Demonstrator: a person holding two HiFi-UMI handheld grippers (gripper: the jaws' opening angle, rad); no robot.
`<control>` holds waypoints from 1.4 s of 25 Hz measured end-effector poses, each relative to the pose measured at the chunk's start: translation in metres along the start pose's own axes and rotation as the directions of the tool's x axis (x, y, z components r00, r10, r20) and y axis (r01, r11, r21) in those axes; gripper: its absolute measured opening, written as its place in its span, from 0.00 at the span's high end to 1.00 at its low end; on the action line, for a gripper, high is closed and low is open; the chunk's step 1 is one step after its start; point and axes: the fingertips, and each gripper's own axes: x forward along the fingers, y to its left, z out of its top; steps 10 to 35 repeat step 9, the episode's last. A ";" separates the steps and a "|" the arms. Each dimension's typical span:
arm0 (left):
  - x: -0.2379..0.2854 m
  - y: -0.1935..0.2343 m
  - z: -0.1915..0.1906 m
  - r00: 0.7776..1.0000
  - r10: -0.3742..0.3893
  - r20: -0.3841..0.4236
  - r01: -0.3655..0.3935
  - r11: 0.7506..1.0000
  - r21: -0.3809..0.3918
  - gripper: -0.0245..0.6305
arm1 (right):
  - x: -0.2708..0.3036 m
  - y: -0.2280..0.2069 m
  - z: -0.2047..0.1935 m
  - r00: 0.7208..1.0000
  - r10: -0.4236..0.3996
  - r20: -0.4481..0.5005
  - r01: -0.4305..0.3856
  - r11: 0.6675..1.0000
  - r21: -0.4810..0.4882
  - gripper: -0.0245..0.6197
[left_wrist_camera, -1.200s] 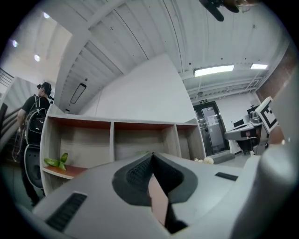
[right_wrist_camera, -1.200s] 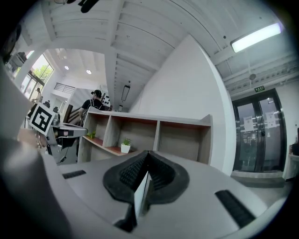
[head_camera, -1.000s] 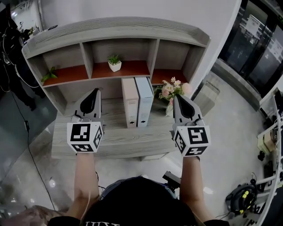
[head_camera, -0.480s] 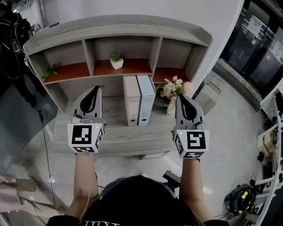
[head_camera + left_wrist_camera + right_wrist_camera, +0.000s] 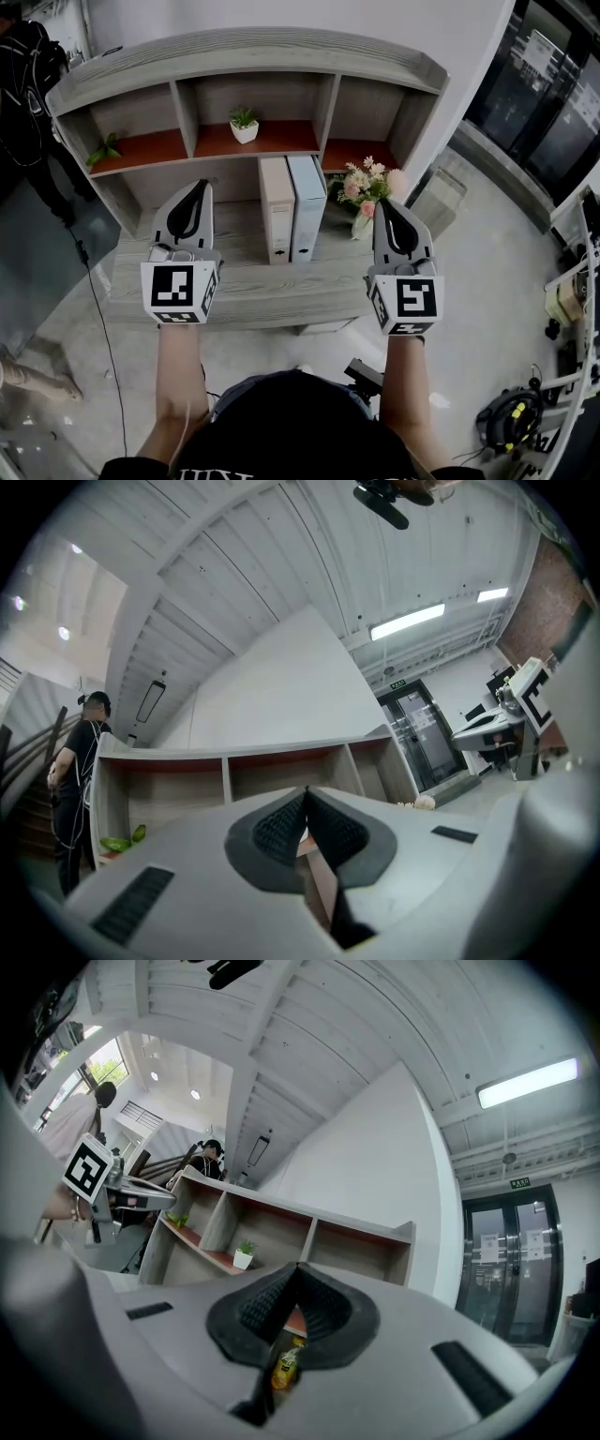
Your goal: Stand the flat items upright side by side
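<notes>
**Binders upright, both jaws shut and empty**

My left gripper [image 5: 196, 190] and right gripper [image 5: 388, 206] are both closed on nothing. The beige binder [image 5: 276, 211] and blue binder [image 5: 306, 204] stand touching on the desk [image 5: 234, 291], spines vertical, between my grippers and slightly ahead, neither hand clearly nearer

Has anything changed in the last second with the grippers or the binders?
Nothing was taken or let go. Only a passer-by's leg at the left edge moved along. The left gripper and right gripper stay shut and empty over the desk. The beige binder and blue binder remain upright side by side.
</notes>
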 end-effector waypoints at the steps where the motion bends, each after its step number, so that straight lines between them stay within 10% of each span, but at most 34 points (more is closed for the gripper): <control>1: 0.000 0.000 0.000 1.000 0.002 -0.001 -0.002 1.000 -0.002 0.94 | -0.001 0.000 0.000 1.000 0.000 -0.001 0.000 1.000 -0.002 0.94; 35: -0.004 0.002 -0.003 1.000 0.018 -0.008 -0.018 1.000 -0.017 0.94 | -0.008 0.001 -0.003 1.000 0.000 -0.005 0.000 1.000 -0.008 0.94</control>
